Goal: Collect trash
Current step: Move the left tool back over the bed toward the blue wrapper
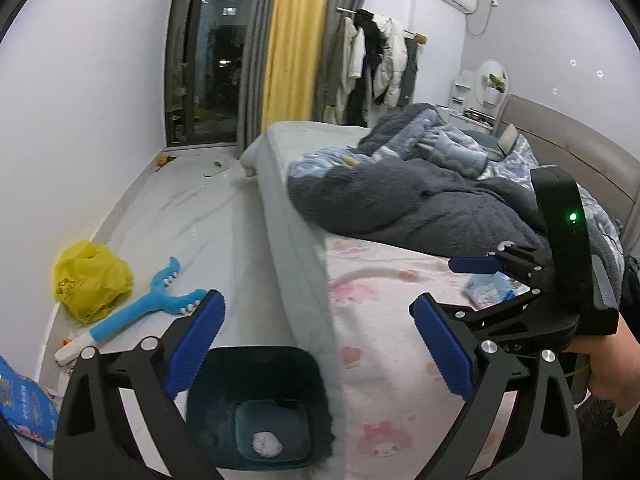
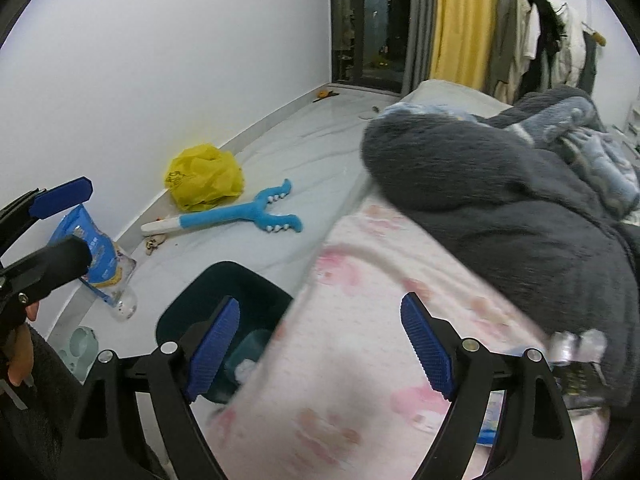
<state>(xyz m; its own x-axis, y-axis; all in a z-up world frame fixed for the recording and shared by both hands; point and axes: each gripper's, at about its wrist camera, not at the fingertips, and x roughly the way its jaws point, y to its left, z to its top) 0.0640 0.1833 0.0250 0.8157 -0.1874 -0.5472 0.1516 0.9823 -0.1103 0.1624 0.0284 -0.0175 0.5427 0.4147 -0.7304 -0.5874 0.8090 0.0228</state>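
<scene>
A crumpled white paper ball (image 1: 267,444) lies at the bottom of the dark teal square plastic bin (image 1: 224,392), which stands on the floor right against the side of the bed. My left gripper (image 1: 316,348) hangs over that bin with its blue pads spread wide and nothing between them. My right gripper (image 2: 320,346) is over the pink cartoon-print bedsheet (image 2: 360,420) at the bed's edge, jaws wide apart and empty too; in the left wrist view it shows at the right, held in my hand (image 1: 612,364). Just beyond it on the sheet lies a small light-blue printed packet (image 1: 490,288). On the pale floor (image 1: 224,232) past the bin lie a blue snack bag (image 2: 90,240), a blue-and-white plush slingshot toy (image 1: 148,308) and, touching the wall, a crumpled yellow plastic bag (image 1: 92,280). Farther up the bed a dark grey fleece blanket (image 1: 400,204) is heaped. Yellow and grey curtains (image 1: 296,40) hang beside the dark glass door.
</scene>
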